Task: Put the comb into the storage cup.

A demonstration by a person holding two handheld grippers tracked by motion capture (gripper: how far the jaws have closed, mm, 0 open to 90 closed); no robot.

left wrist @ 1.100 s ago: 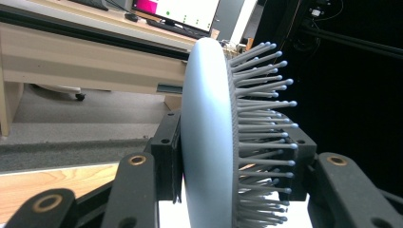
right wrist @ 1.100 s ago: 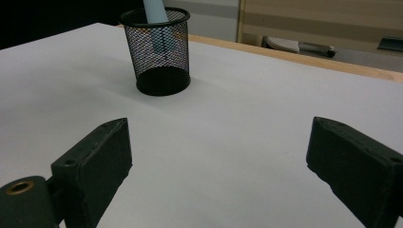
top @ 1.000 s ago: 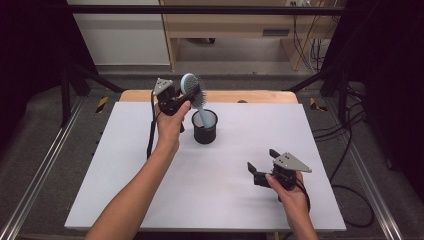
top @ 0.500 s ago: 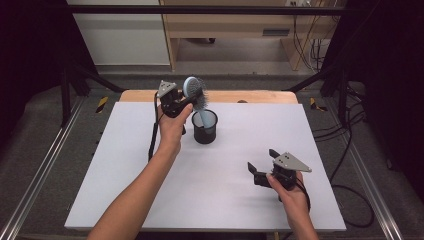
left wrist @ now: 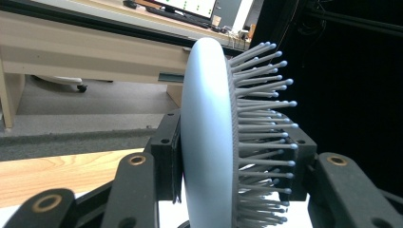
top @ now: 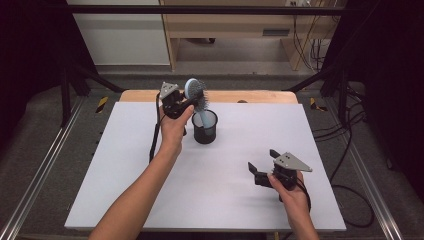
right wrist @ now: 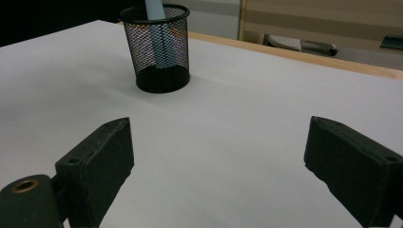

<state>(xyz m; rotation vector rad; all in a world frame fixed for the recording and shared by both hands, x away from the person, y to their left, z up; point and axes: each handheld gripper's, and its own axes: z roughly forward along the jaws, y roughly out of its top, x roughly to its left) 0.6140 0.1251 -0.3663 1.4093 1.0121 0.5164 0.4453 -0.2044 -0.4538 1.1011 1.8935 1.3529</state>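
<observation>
A light blue hairbrush (top: 194, 91) stands upright with its handle down inside a black mesh cup (top: 205, 128) at the back middle of the white table (top: 125, 175). My left gripper (top: 193, 102) is shut on the brush head. In the left gripper view the jaws press the brush's smooth back (left wrist: 206, 137) on one side and its grey bristles (left wrist: 266, 118) on the other. My right gripper (top: 262, 160) is held low over the table at the front right, open, with nothing between its jaws. The right gripper view (right wrist: 216, 156) looks toward the cup (right wrist: 160, 47) and the brush handle (right wrist: 156, 10) inside it.
A wooden strip (top: 250, 96) runs along the table's back edge. Behind it are wooden furniture (top: 225, 25) and cables on the floor (top: 350, 150). Metal rails (top: 45, 165) flank the table. The left gripper's cable (top: 154, 135) hangs along the forearm.
The left gripper and the brush have shifted slightly right and down toward the cup. The right gripper has stayed where it was.
</observation>
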